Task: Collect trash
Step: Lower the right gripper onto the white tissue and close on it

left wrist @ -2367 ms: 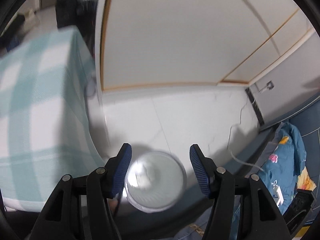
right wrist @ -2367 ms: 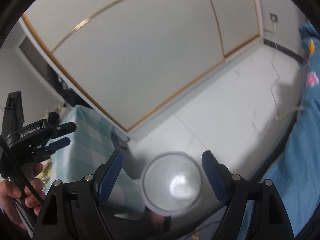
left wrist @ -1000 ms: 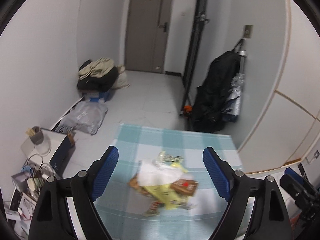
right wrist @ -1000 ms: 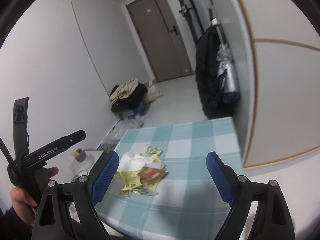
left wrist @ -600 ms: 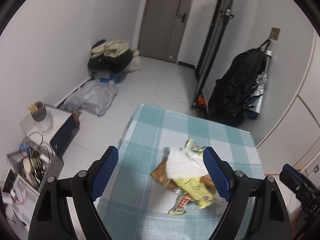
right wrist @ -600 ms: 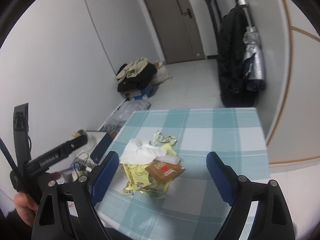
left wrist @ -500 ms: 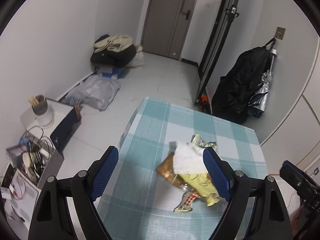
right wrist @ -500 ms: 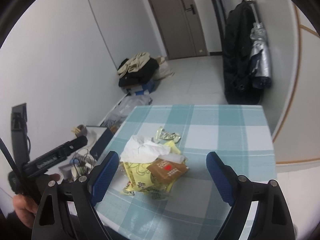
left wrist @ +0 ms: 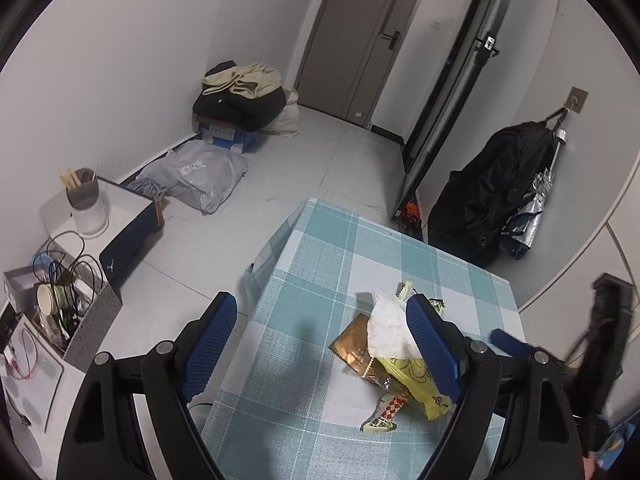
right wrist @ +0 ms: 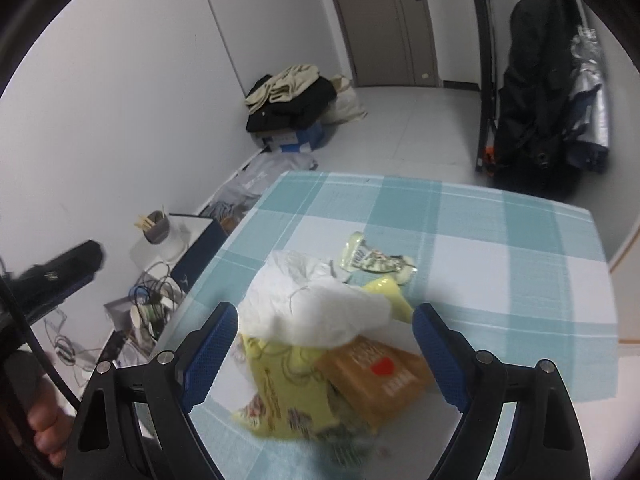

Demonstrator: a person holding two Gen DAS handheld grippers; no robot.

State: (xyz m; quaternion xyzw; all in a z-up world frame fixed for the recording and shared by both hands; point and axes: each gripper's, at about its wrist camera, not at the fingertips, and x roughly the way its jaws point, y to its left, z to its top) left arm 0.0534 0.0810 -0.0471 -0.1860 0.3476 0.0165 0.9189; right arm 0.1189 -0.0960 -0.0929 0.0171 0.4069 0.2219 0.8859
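A pile of trash lies on the teal checked tablecloth (left wrist: 320, 264): a crumpled white tissue (right wrist: 316, 304), a yellow wrapper (right wrist: 284, 392), a brown packet with a red mark (right wrist: 376, 380) and a pale green wrapper (right wrist: 372, 260). My right gripper (right wrist: 326, 356) is open, low over the pile, its fingers either side of it. My left gripper (left wrist: 320, 348) is open and empty, higher, above the table's left part; its right finger (left wrist: 432, 344) overlaps the pile, where the tissue (left wrist: 386, 332) and brown packet (left wrist: 356, 346) show.
The table's left edge drops to a white floor. A low side table with a cup of sticks (left wrist: 86, 200) and a box of cables (left wrist: 60, 300) stands to the left. A grey bag (left wrist: 200, 176), clothes on a box (left wrist: 240, 96) and a hanging black bag (left wrist: 492, 204) lie beyond.
Both grippers swung from the floor and a white bin up to the table. In the last half second the right gripper dropped close over the trash pile; the left shifted slightly left.
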